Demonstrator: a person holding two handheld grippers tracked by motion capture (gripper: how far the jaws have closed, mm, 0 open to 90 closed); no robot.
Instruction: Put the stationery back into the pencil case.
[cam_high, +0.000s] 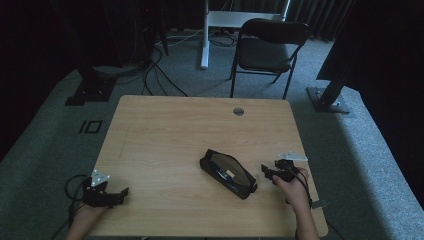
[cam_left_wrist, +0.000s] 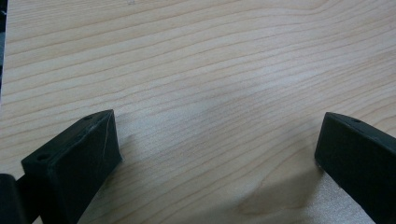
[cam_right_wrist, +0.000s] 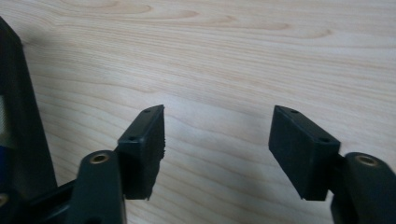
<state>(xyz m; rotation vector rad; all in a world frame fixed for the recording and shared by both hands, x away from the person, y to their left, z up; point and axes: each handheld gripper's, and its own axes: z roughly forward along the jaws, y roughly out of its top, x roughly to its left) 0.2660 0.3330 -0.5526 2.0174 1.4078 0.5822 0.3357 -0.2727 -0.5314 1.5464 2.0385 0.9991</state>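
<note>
The wooden surface (cam_high: 165, 145) is standing on grey carpet, with a dark folding chair (cam_high: 267, 47) sitting well beyond its far edge. A small round grommet hole (cam_high: 238, 111) is showing near the far edge, right of centre.

A black pouch (cam_high: 228, 173) with a clear window panel is lying flat on the surface, right of centre and closer to the near edge, angled so that one end is pointing toward the far-left corner and the other toward the near-right corner. Something blue and something pale are showing through its window.

The right tool (cam_high: 267, 171) is being held by a hand (cam_high: 295, 189) near the right edge, just beside the pouch's near-right end and apart from it. In the right gripper view the right tool (cam_right_wrist: 217, 140) is standing released, its jaws spread with only bare wood grain between them, while the dark side of the pouch (cam_right_wrist: 21, 135) is running along the left border of that view.

The left tool (cam_high: 120, 194) is resting at the near-left corner, well apart from the pouch. In the left gripper view the left tool (cam_left_wrist: 217, 149) is also standing released, jaws wide and nothing but wood between them.
</note>
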